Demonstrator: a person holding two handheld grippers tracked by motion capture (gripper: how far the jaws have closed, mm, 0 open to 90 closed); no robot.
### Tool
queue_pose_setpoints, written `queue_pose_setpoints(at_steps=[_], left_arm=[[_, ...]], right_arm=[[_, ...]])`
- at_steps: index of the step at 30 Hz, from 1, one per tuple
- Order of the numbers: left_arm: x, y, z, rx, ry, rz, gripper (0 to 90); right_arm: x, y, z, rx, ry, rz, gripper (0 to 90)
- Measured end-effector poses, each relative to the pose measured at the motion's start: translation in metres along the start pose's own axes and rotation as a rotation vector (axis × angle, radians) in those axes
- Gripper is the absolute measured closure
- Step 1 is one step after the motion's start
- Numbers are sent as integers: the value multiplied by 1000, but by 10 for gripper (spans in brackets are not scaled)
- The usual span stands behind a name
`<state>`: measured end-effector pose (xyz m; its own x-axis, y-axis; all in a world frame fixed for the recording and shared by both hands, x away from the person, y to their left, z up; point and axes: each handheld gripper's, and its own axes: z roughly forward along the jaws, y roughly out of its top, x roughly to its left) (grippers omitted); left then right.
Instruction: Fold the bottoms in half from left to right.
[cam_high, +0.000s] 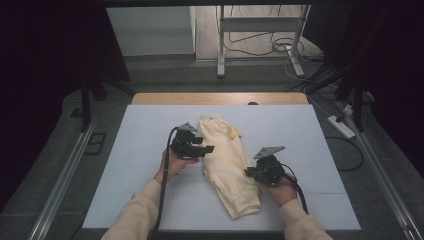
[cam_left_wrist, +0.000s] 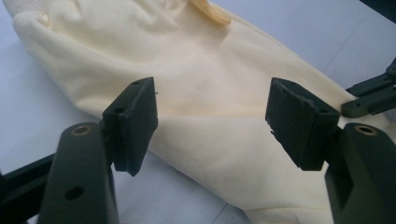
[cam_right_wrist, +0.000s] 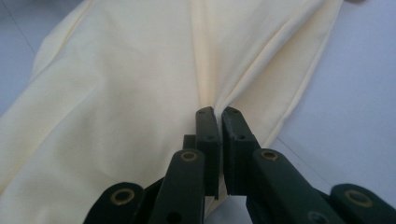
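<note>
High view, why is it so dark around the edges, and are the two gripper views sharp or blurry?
High view: the light falls on the white table and the cream garment; the room at both sides is nearly black. Left gripper view: garment and fingers are fairly sharp, soft shadows, no glare. Right gripper view: the near fingers are a little soft, the cloth evenly lit, folds clear.

Left gripper (cam_high: 202, 148) hovers with jaws spread wide, gripping nothing; right gripper (cam_high: 248, 172) has its jaws pinched together, both forearms reaching forward
</note>
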<state>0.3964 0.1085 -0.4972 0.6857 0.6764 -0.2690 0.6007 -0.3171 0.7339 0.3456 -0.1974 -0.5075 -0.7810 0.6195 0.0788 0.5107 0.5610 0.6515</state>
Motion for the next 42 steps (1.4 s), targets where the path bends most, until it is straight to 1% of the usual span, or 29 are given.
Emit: queue_pose_setpoints(at_steps=[3,8,9,10,12,13,16,18,22,27,30,37,42], left_arm=[[1,-1,-1,1,1,-3,333],[2,-1,-2,-1,1,-4,332],[2,-1,-2,-1,0,-4,332],[2,-1,-2,-1,0,-4,331],[2,-1,-2,-3,1,-3,331],[2,-1,-2,-3,1,-3,330],[2,-1,-2,-3,2,-2,329],[2,-1,-2,-3,1,-3,328],[2,-1,-3,-9,4,-6,327],[2,-1,-5,-12,5,-6,327],[2,-1,-6,-13,5,-8,327],[2,-2,-6,-11,5,-6,326],[3,-2,-7,-9,7,-5,325]], right_arm=[[0,-1,1,5,-4,3,858],[1,-1,0,7,-7,-7,856],[1,-1,0,4,-7,-8,843],[1,-1,0,-2,-9,-10,804],[2,-1,-1,-4,-36,-19,688],[2,-1,-2,-11,-41,-20,639],[2,-1,-8,-43,-61,-1,517],[1,0,-11,-56,-72,6,460],[-1,0,-14,-50,-70,17,393],[2,-2,-16,-36,-45,15,363],[3,-3,-15,-21,-35,22,354],[4,-6,-12,24,-13,22,329],[4,-8,-6,63,-9,28,323]])
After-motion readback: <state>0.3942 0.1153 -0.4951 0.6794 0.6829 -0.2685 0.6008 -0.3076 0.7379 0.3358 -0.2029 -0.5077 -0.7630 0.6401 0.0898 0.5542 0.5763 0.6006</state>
